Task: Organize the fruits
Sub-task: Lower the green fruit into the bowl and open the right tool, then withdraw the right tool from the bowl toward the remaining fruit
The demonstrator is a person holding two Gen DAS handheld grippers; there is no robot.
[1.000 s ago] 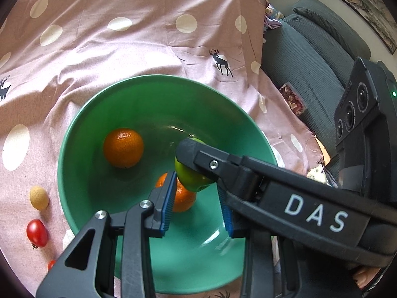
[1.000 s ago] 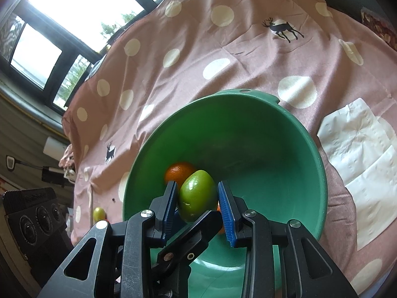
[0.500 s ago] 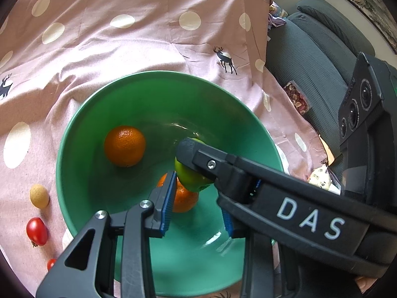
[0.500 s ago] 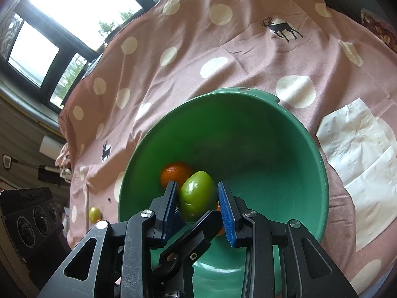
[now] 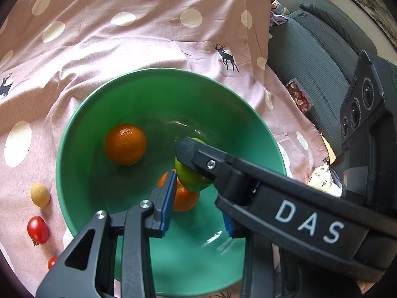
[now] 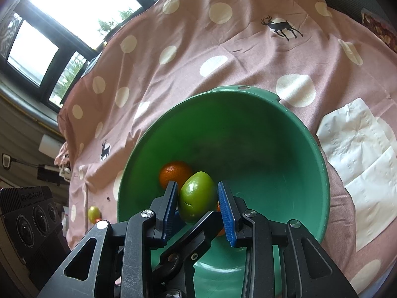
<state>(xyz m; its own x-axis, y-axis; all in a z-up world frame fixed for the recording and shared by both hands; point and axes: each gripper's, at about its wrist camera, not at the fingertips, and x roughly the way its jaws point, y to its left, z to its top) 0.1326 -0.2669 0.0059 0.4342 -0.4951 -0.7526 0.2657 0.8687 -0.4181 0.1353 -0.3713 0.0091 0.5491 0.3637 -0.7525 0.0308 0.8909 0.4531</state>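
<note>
Right wrist view: your right gripper (image 6: 199, 204) clamps the green fruit (image 6: 196, 196) over the green bowl (image 6: 310, 134).
Your left gripper (image 5: 198, 207) sits part open, gripping nothing, above 2 oranges (image 5: 125, 144) in it.

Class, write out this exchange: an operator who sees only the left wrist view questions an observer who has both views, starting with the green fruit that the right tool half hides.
Operator: Is the green fruit gripped on both sides?
Observer: Yes. The right wrist view shows the right tool with a blue pad against each side of it, above the green bowl.
Operator: What lies beyond the cloth's far left edge?
Observer: A bright window with dark frames, past the pink spotted cloth.
</note>
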